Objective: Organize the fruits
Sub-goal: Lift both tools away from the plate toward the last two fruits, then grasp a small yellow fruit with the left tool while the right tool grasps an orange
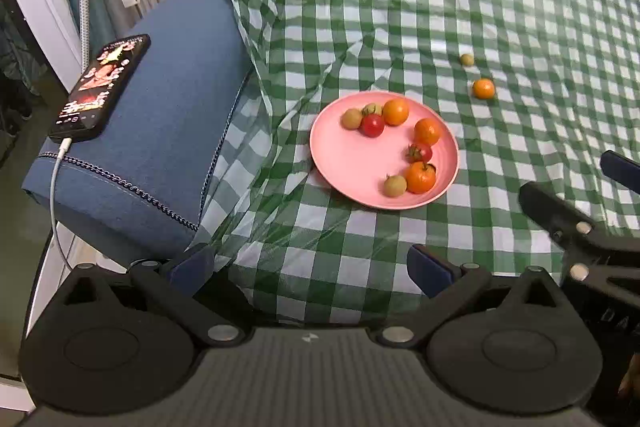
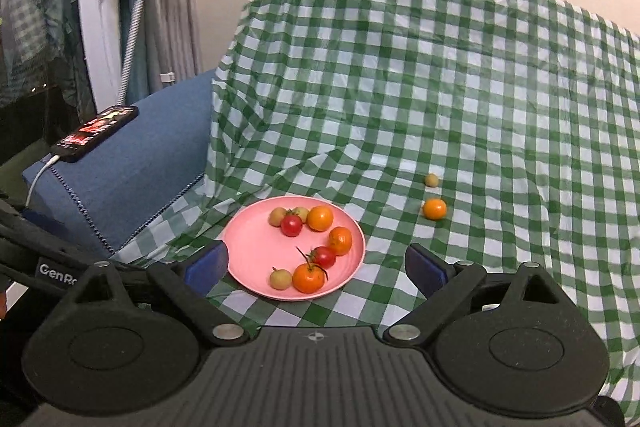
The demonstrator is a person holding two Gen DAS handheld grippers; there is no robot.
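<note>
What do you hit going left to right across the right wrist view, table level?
phone → blue cushion → pink plate → loose orange

Pink plate: three oranges, two red tomatoes, three small tan-green fruits; loose on checked cloth beyond: one orange, one tan-green fruit, near each other.
</note>
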